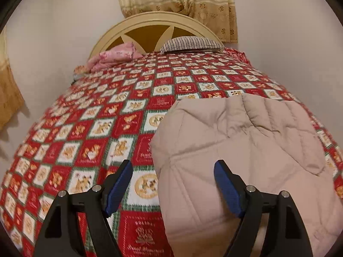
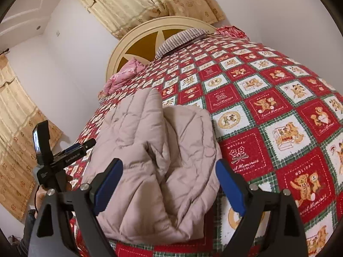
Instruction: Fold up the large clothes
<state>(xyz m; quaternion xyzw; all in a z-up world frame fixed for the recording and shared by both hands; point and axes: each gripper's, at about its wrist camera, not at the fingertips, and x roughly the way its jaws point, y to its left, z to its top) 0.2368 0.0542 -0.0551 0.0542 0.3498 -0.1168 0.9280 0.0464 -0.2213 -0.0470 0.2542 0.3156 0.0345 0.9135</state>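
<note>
The beige quilted puffer jacket [image 1: 246,150] lies folded into a bulky bundle on my bed's red checked cover, near the foot edge in front of me. In my right view the jacket [image 2: 154,160] shows two padded lobes side by side, creased and puffy.

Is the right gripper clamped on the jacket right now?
No, the right gripper is open, its blue fingers spread on either side of the beige jacket.
</note>
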